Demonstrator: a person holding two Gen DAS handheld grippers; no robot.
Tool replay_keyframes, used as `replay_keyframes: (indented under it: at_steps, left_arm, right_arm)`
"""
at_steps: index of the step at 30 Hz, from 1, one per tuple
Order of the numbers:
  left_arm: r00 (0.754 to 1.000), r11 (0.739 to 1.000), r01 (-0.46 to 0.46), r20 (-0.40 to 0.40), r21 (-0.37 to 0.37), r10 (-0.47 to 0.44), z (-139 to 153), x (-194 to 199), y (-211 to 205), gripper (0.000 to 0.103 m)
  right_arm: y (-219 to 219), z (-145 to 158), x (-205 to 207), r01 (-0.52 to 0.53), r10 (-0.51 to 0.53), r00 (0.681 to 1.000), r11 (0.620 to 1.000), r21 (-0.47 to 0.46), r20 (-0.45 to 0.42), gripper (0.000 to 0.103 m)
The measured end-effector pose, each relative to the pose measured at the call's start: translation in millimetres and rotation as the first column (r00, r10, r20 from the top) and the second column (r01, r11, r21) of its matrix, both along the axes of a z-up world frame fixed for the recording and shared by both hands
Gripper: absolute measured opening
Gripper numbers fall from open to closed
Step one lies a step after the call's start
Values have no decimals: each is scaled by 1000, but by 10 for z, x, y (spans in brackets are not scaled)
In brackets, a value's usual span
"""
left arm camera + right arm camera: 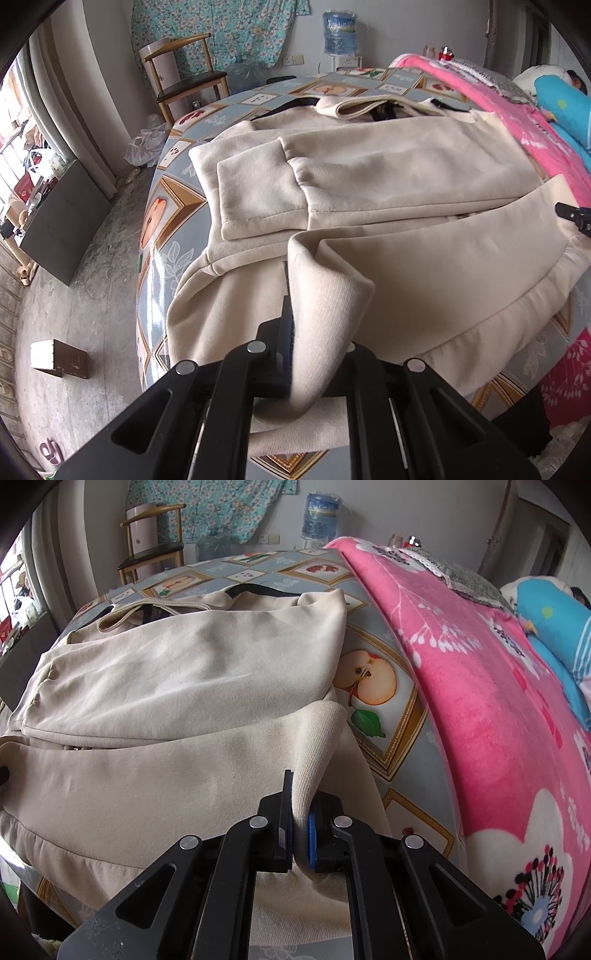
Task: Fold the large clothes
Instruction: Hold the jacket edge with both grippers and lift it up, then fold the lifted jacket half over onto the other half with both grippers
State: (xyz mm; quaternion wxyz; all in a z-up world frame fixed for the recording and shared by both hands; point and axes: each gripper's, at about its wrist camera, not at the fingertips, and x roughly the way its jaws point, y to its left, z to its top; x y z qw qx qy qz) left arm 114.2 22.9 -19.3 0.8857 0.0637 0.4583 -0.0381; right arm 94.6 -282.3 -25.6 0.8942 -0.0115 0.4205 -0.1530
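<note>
Two corners of the cream sweatshirt [369,173] are pinched at once: my left gripper [295,332] is clenched on a bunched ribbed fold at the lower centre of its frame, and my right gripper [299,812] is clamped on a similar fold of hem low in its own view. Most of the garment lies spread over the fruit-print tablecloth [373,686], filling the middle of both frames, with a sleeve [258,192] already folded across the body at centre left and a pink blanket [480,701] along the right side. I judge the fleece soft, thick and limp, moderately heavy for cloth; it will sag and drag between my hands. Holding the ribbed hem corners seems best, since the knit there is firmer and less likely to slip.
</note>
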Motion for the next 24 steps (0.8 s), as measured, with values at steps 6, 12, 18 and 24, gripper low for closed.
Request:
replay_keyframes:
  at_steps: [6, 12, 18, 24]
  left_arm:
    - [995, 996, 67, 78, -60, -62, 290, -297, 43, 6]
    - [986, 992, 89, 150, -95, -74, 573, -529, 67, 5]
    - [984, 985, 81, 172, -151, -54, 764, -592, 169, 5]
    - [973, 981, 99, 222, -166, -61, 952, -529, 223, 5]
  right_arm:
    - [40, 177, -263, 15, -16, 998, 1000, 12, 57, 5]
    - [65, 450, -569, 29, -32, 990, 999, 25, 139, 5]
    - [70, 690, -660, 28, -31, 980, 999, 21, 195, 5]
    - [90, 951, -571, 17, -17, 963, 1000, 2, 268, 5]
